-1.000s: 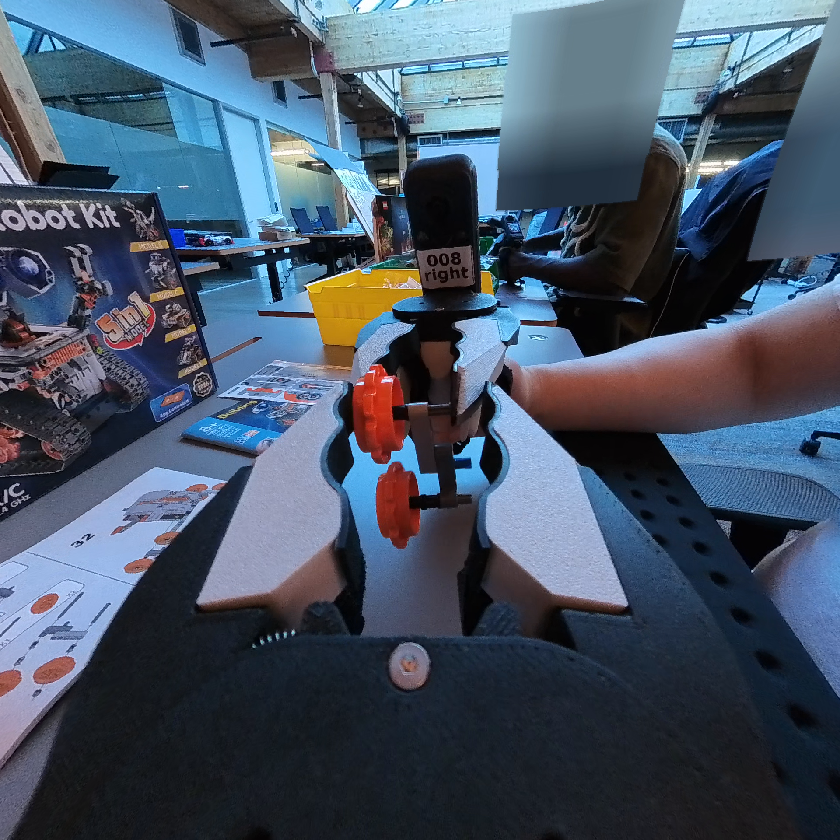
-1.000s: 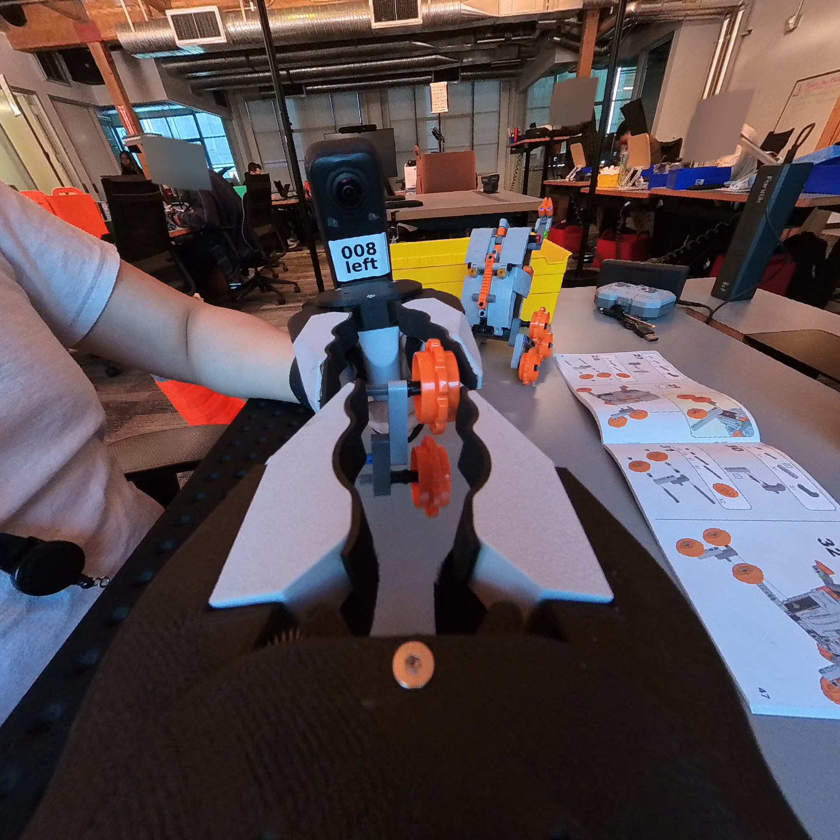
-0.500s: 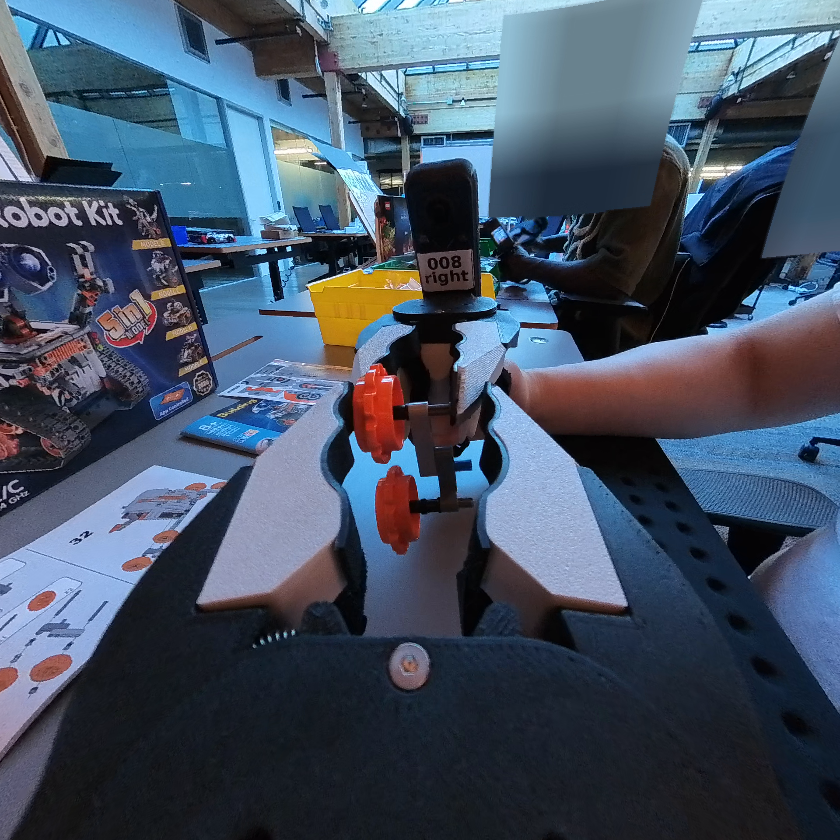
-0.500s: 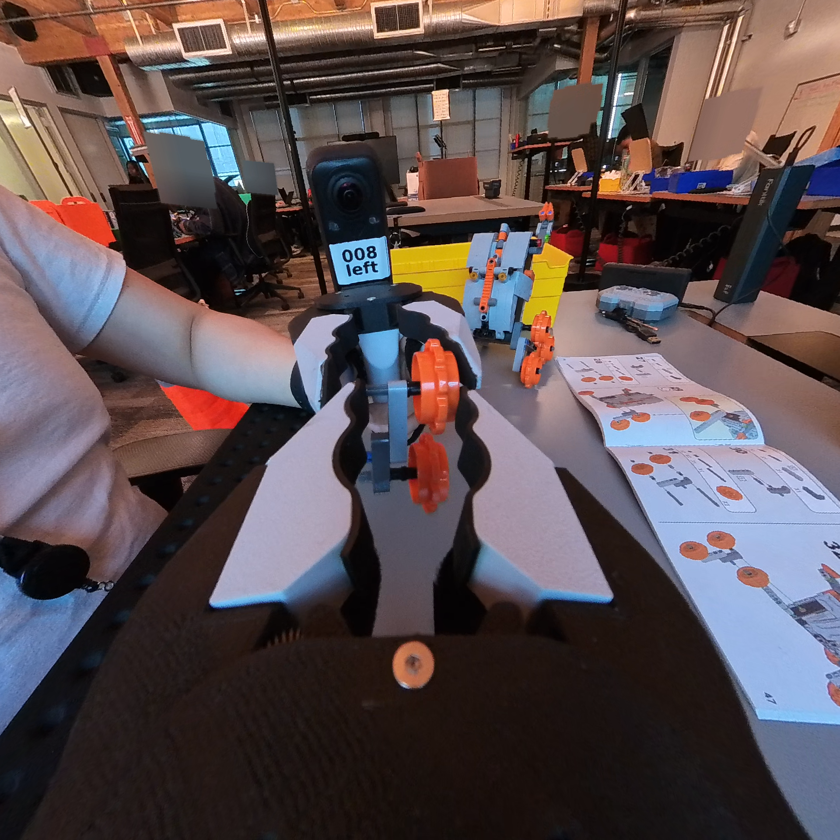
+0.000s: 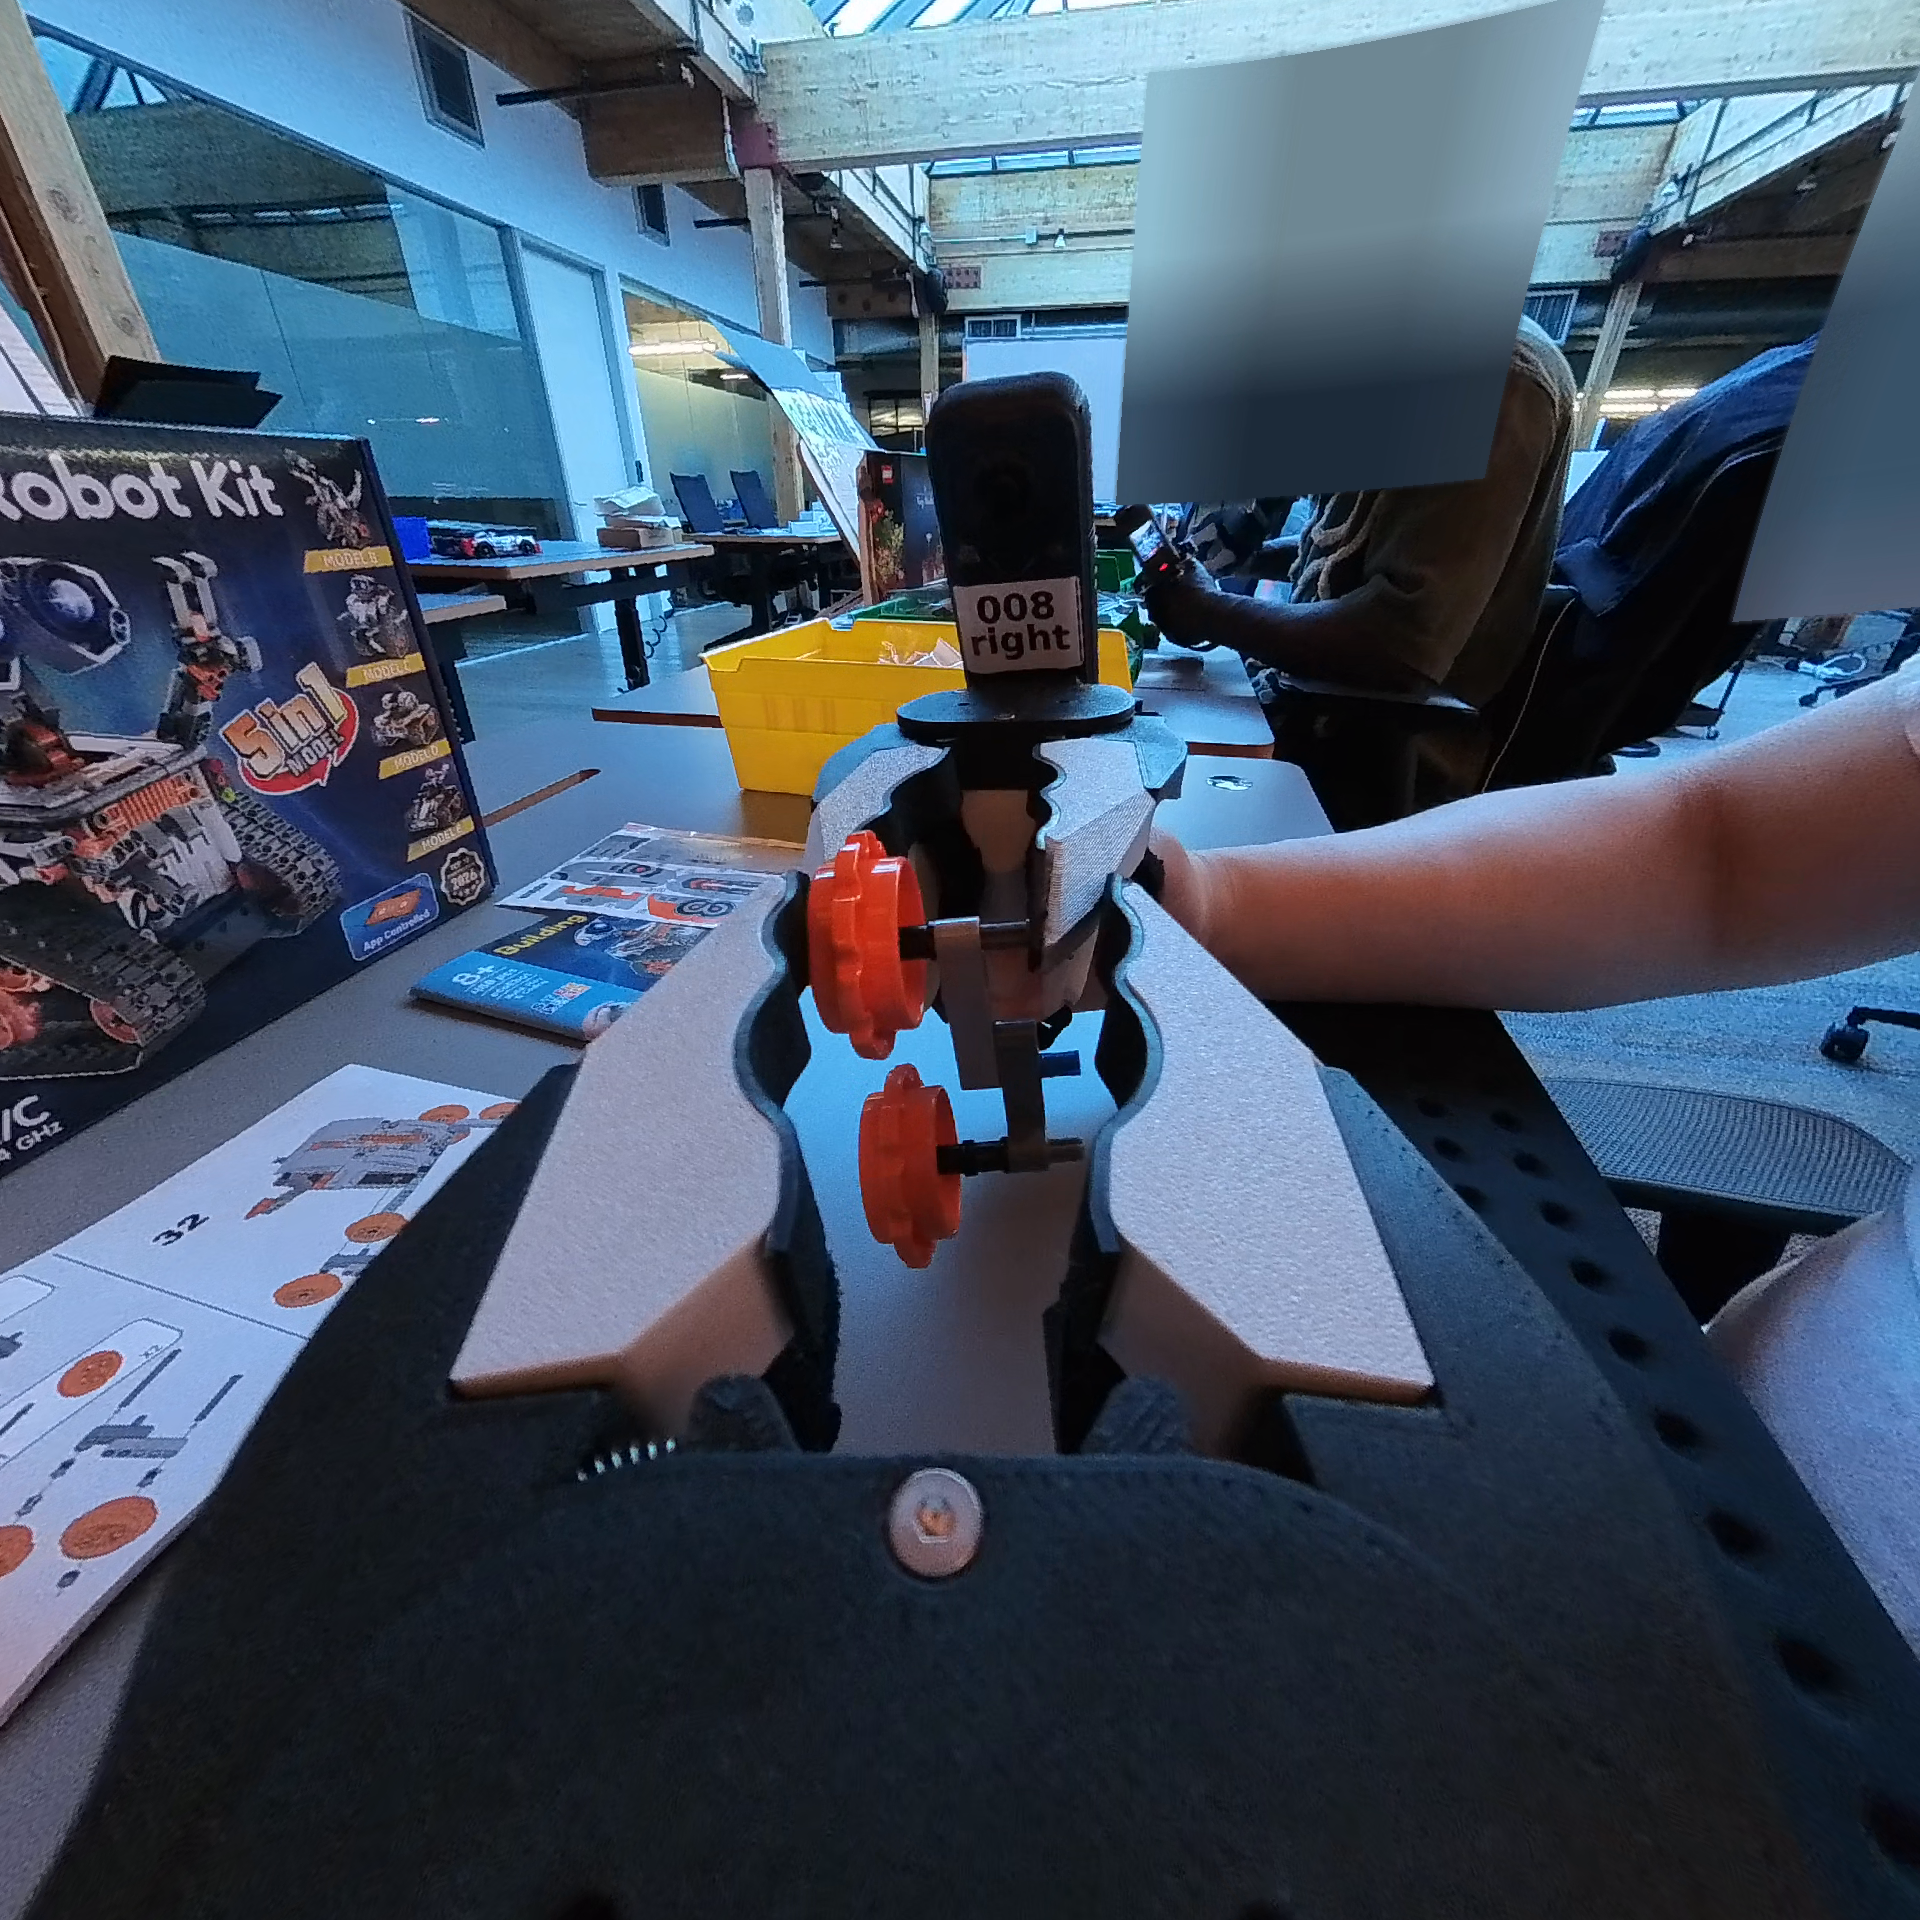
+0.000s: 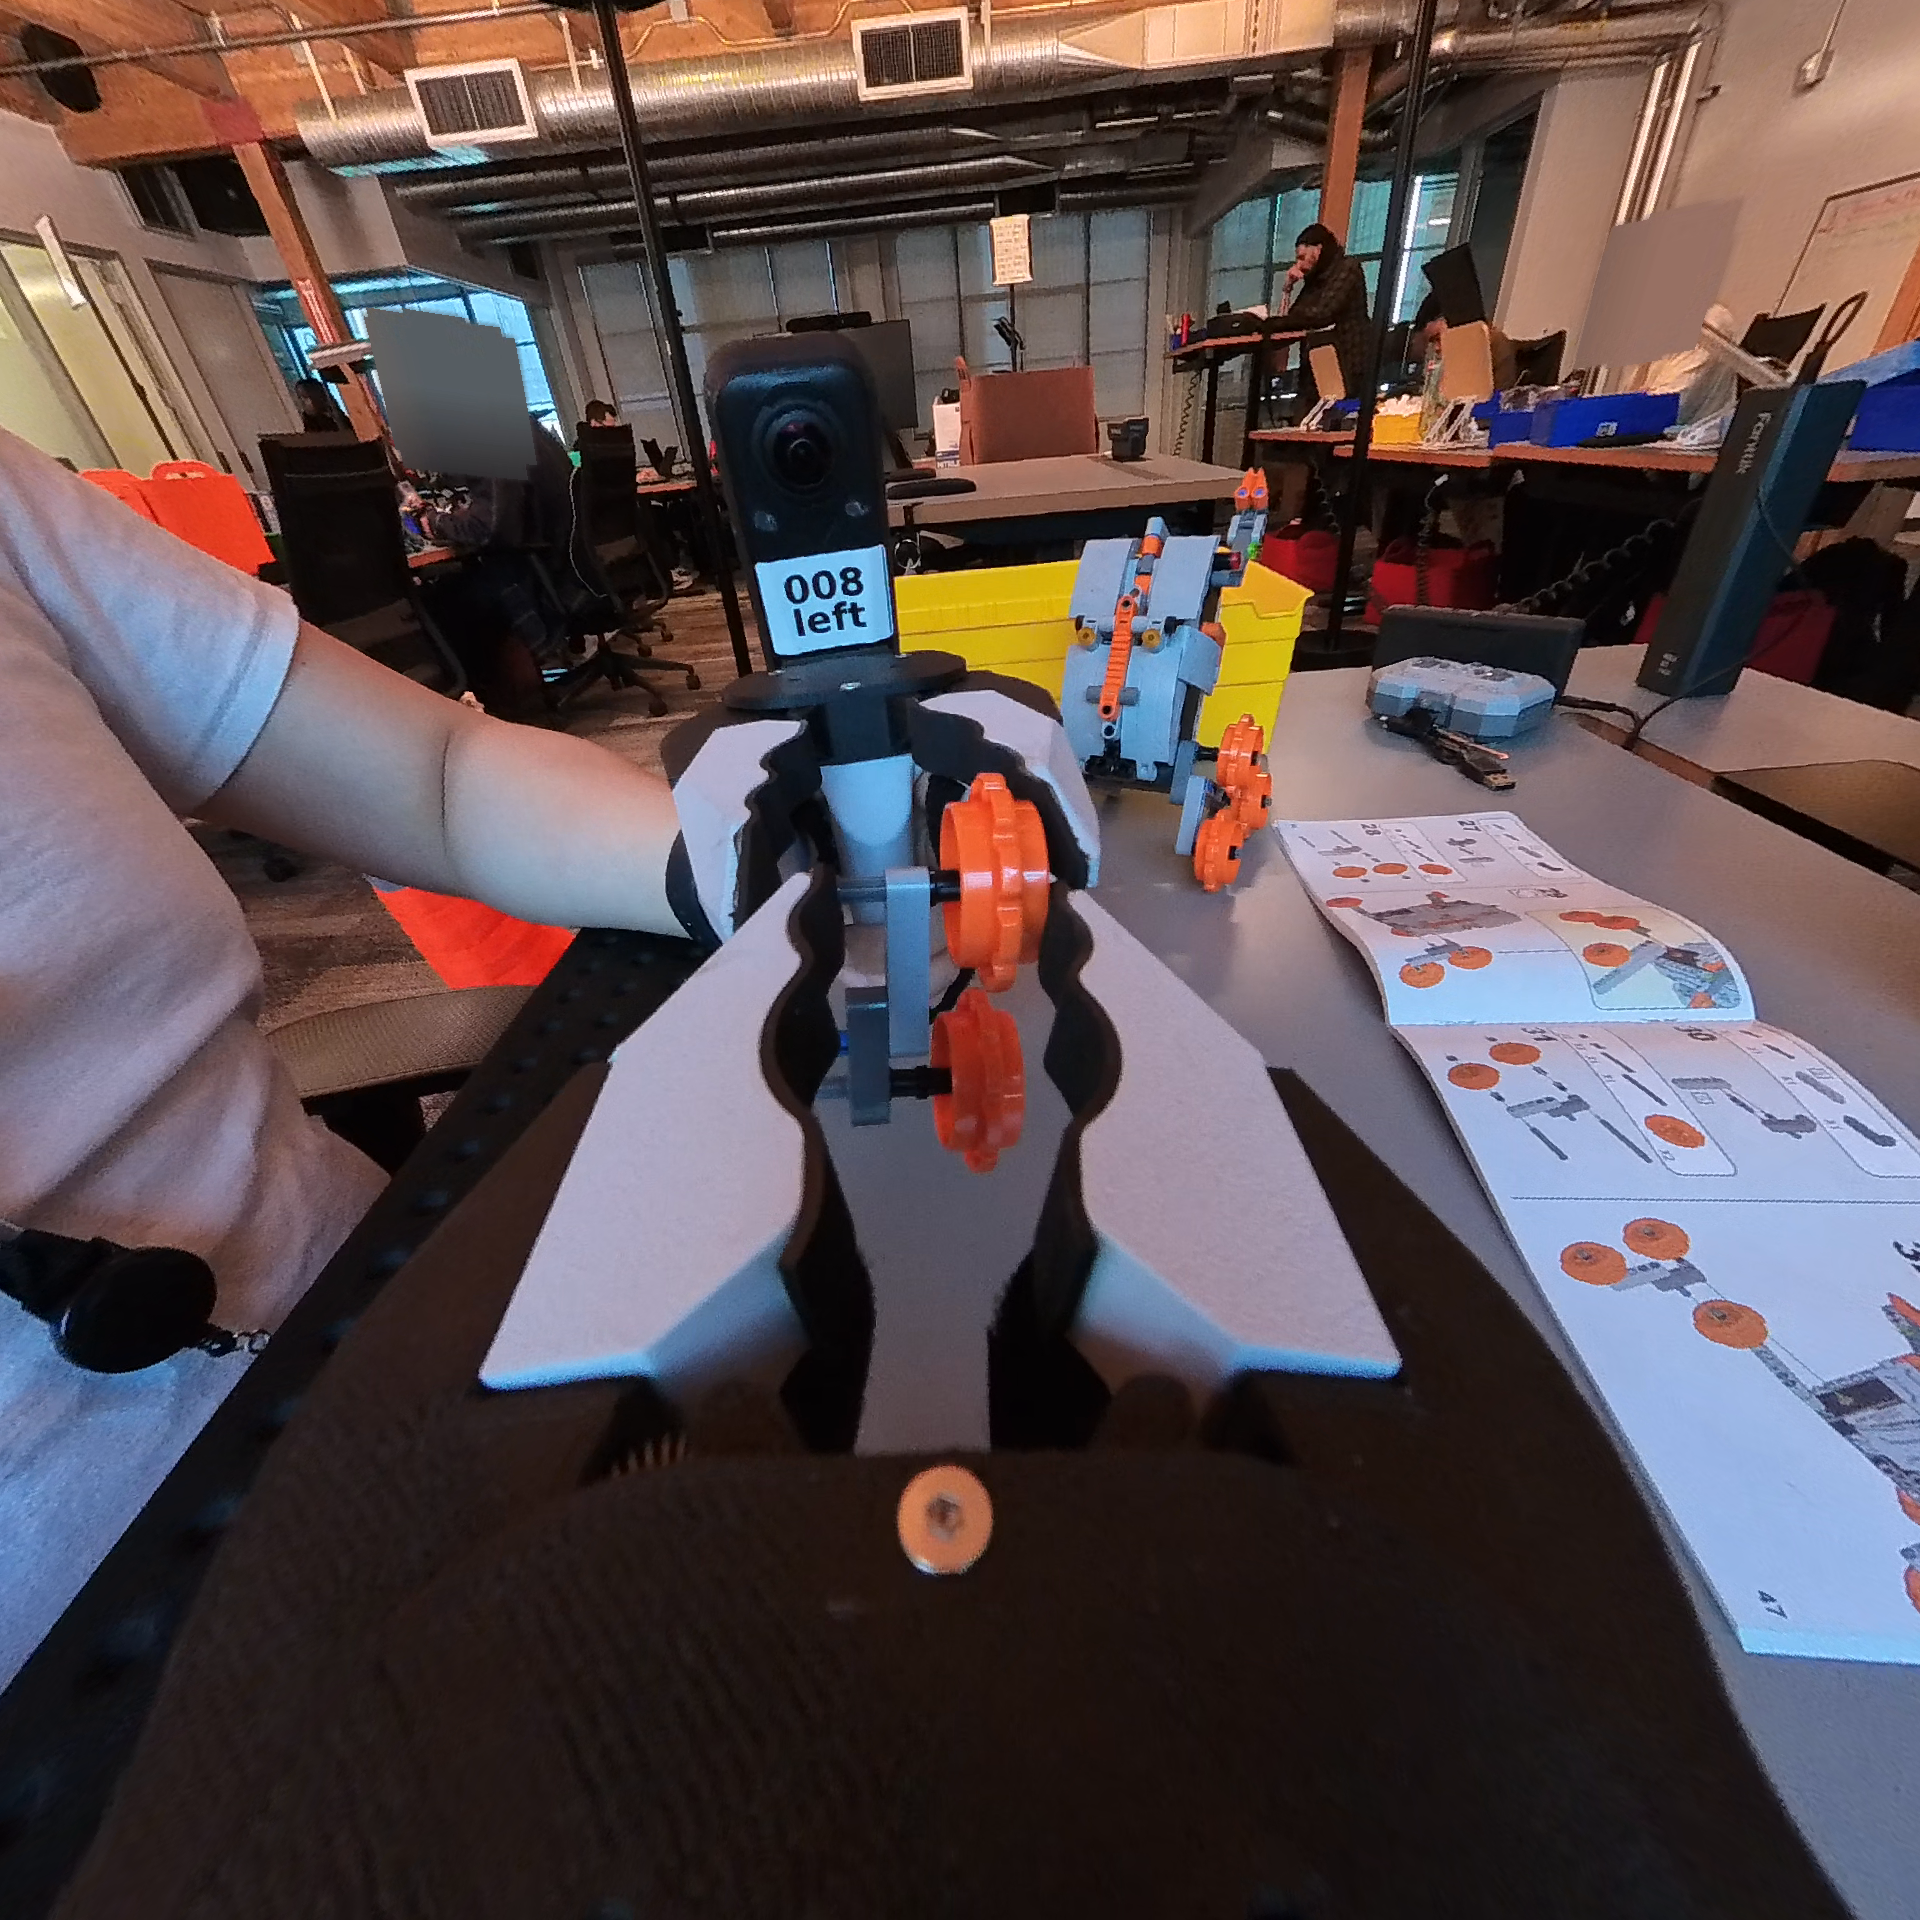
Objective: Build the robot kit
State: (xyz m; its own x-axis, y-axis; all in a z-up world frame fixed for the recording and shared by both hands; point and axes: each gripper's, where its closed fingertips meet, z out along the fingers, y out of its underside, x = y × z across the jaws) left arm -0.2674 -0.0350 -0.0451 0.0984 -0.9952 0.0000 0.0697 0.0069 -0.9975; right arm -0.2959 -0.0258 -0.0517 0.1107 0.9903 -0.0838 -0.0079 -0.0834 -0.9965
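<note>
Barely dipped toward instruction booklet; keep gear assembly level with right gripper half-closed, pinching it, left gripper half-closed, hold unclear.

Grey table, open instruction booklet, kit box, yellow bin, grey-orange model

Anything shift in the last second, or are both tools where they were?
Nothing visibly changed. The gear assembly still hangs between the left tool and the right tool, above the table, at the same tilt. The booklet and the box are unmoved.
</note>
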